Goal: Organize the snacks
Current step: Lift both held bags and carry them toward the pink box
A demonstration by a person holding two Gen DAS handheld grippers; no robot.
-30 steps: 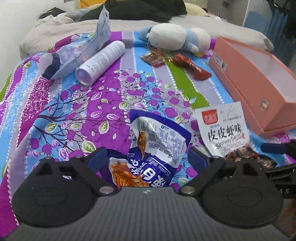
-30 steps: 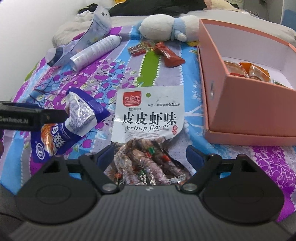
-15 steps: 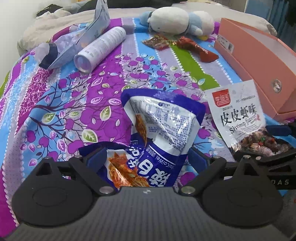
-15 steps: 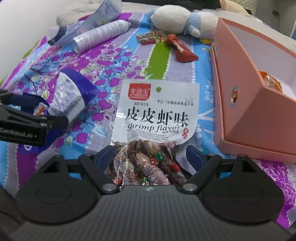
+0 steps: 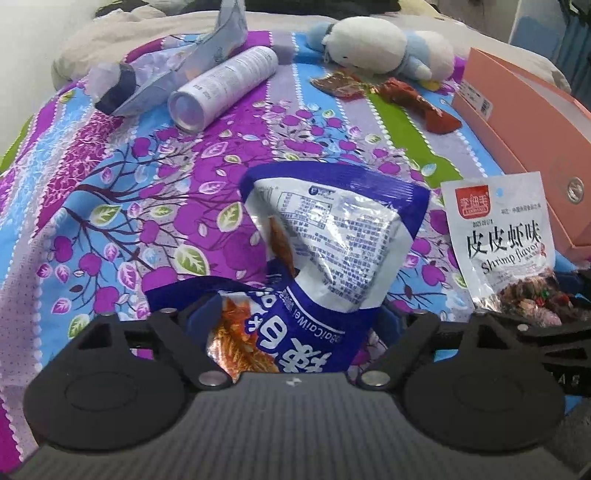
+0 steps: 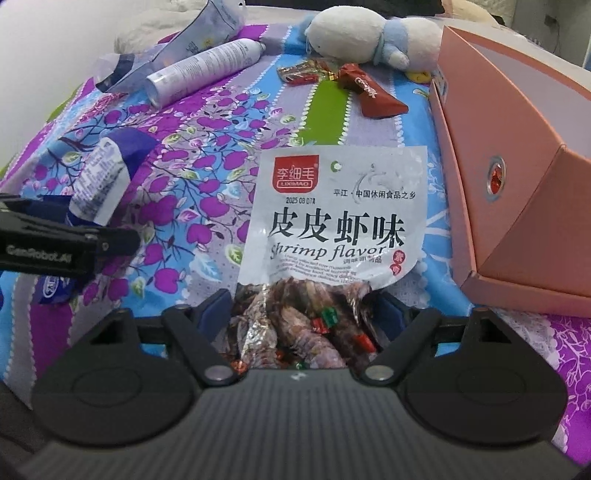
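Note:
My left gripper (image 5: 295, 317) is shut on a blue and white snack pouch (image 5: 332, 236), which stands lifted off the bedspread between its fingers. My right gripper (image 6: 303, 314) is shut on a white shrimp-flavor snack bag (image 6: 336, 214), gripping its clear lower end. The shrimp bag also shows in the left wrist view (image 5: 502, 236), and the blue pouch in the right wrist view (image 6: 103, 181). A pink open box (image 6: 517, 147) stands to the right. Two red snack packets (image 6: 365, 92) lie near the plush toy.
A white and blue plush toy (image 6: 365, 33) lies at the back. A white spray can (image 5: 221, 88) and a crumpled lavender bag (image 5: 166, 74) lie at the back left. The floral bedspread (image 5: 110, 192) covers the bed.
Both grippers have risen and moved forward, each with its bag. The blue pouch and the shrimp bag now sit higher off the bedspread.

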